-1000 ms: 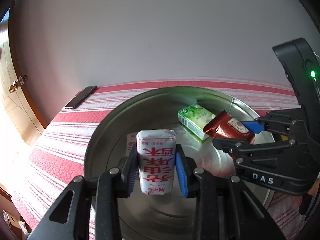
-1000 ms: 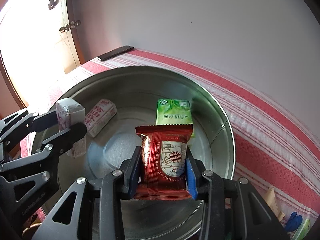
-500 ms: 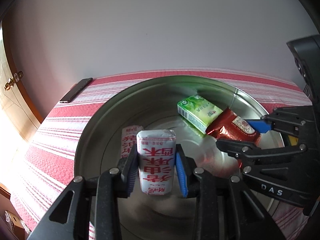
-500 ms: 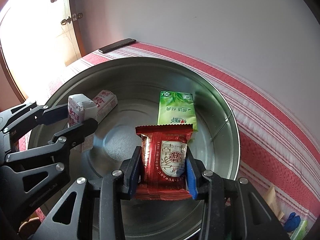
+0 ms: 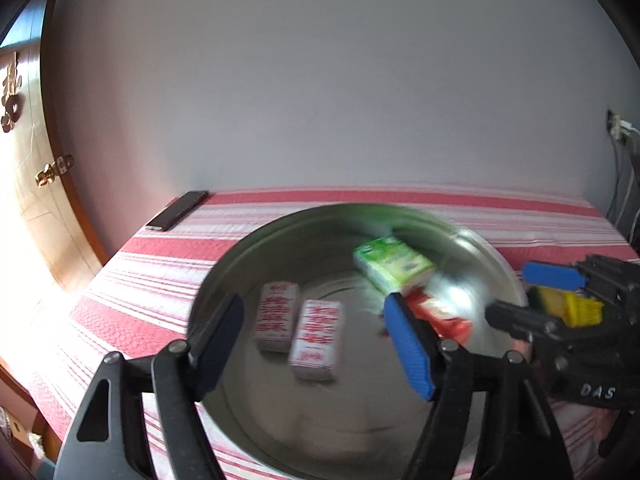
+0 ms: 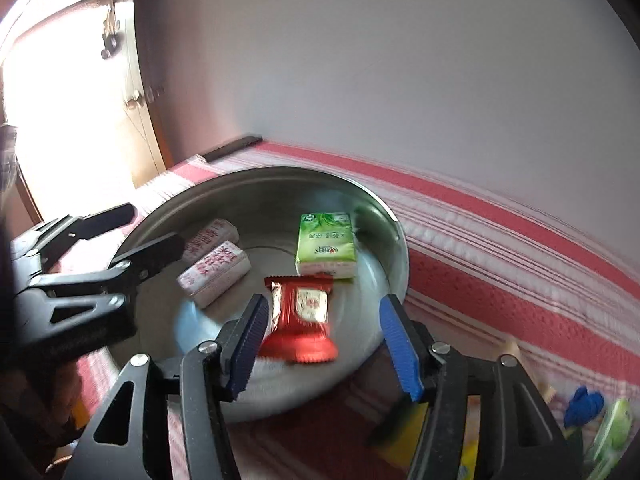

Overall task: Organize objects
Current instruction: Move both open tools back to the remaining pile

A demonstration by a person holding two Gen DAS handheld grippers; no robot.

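A round metal basin (image 5: 240,248) (image 6: 400,240) stands on a red-and-white striped cloth. In it lie two white packets with red print side by side (image 5: 318,338) (image 5: 278,322) (image 6: 214,266), a green tissue pack (image 5: 392,264) (image 6: 326,242) and a red snack packet (image 5: 440,316) (image 6: 302,320). My left gripper (image 5: 315,300) (image 6: 140,232) hangs over the basin's near left side; its jaws are opening, with nothing pressed between the pads. My right gripper (image 6: 325,308) (image 5: 532,300) is above the basin's near right edge. Its jaws are opening too, and the red packet lies loose below them.
A dark phone (image 5: 178,210) (image 6: 232,148) lies at the far left corner of the cloth (image 5: 160,264). A wooden door (image 5: 24,200) stands at the left, a plain wall behind. Small yellow (image 5: 576,308), blue (image 6: 584,406) and green (image 6: 612,428) items lie right of the basin.
Both grippers opened and let go. The white packet now lies beside the other one in the basin, the red packet near the green pack. Both grippers drew back from the basin.
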